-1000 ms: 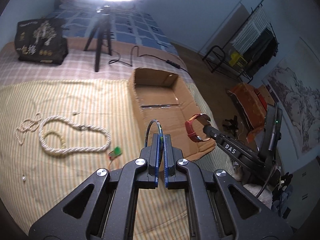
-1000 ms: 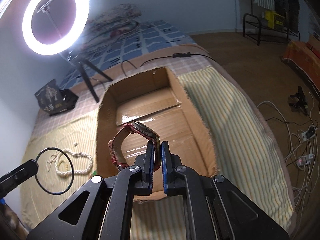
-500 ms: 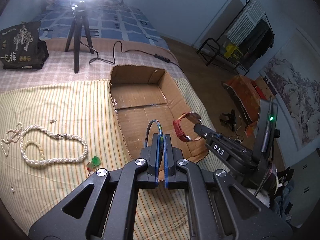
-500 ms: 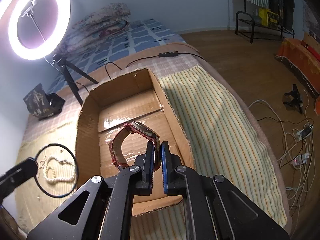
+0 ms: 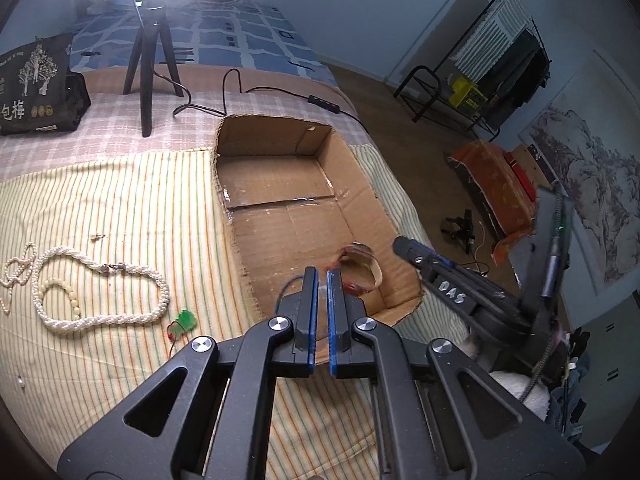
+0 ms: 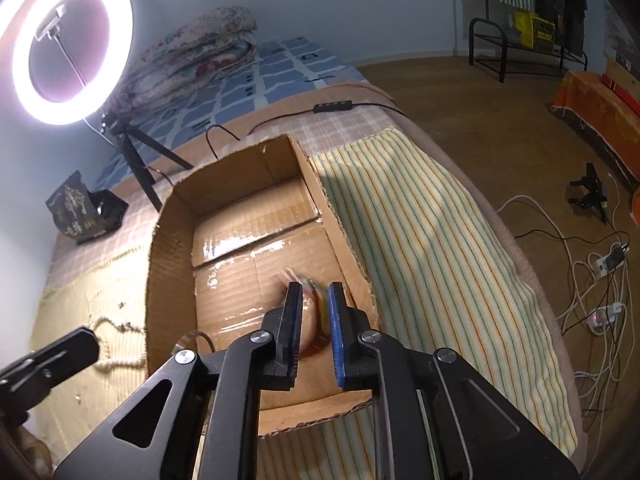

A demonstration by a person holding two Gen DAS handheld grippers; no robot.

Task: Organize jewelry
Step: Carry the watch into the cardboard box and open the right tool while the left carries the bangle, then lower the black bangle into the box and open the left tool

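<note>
Jewelry is being sorted from a bed into a cardboard box, and this moment is a drop-off. The right claw hangs over the box's near right corner with its jaws opening; the red-strapped wristwatch shows as a blur between them, and the pads no longer seem to press on it, so I judge it to be falling free. In the left wrist view the same watch appears just above or on the box floor near the right wall; which, I cannot tell.

The left claw is clenched on a thin dark hoop, a bangle or cord by the look of it, mostly hidden behind its left finger. It sits over the near edge of the box. The next move, I would guess, is to carry that hoop a little farther over the box floor and let go, clear of the watch.

Only the left wrist view shows what remains on the striped blanket: a thick twisted pearl necklace, a small bead bracelet inside its loop, a finer pearl strand at far left, and a green pendant on a red cord. The right wrist view adds the ring light and the glossy tape on the box floor.
</note>
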